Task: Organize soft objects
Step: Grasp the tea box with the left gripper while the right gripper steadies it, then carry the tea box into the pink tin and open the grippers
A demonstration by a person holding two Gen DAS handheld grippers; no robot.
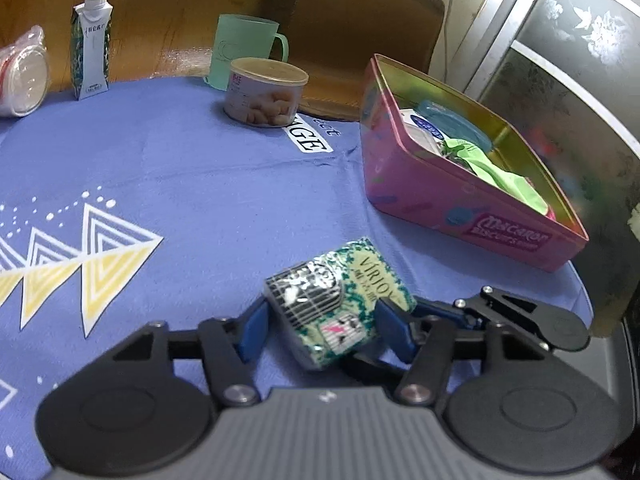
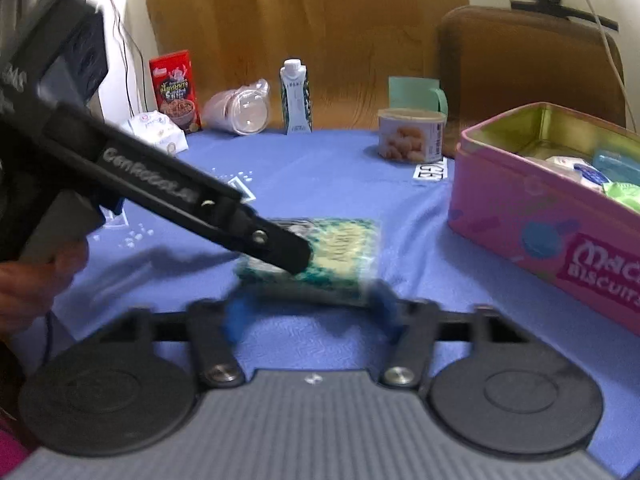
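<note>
In the left wrist view, a green tissue pack [image 1: 340, 304] is seen between the blue pads of the left tongs [image 1: 320, 328], gripped at its near end, above the blue cloth on the counter [image 1: 180, 184]. The pink biscuit tin [image 1: 448, 196] lies to the right.

In the right wrist view, the right tongs [image 2: 310, 312] are spread wide just near of the pack [image 2: 344, 252].

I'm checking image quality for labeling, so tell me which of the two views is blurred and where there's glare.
Left wrist view: mostly sharp; glare glints on the tissue pack wrapper between the left gripper fingers. Right wrist view: motion blur smears the same pack and the right gripper fingertips. Fisheye bends the pink biscuit tin edges in both.
</note>
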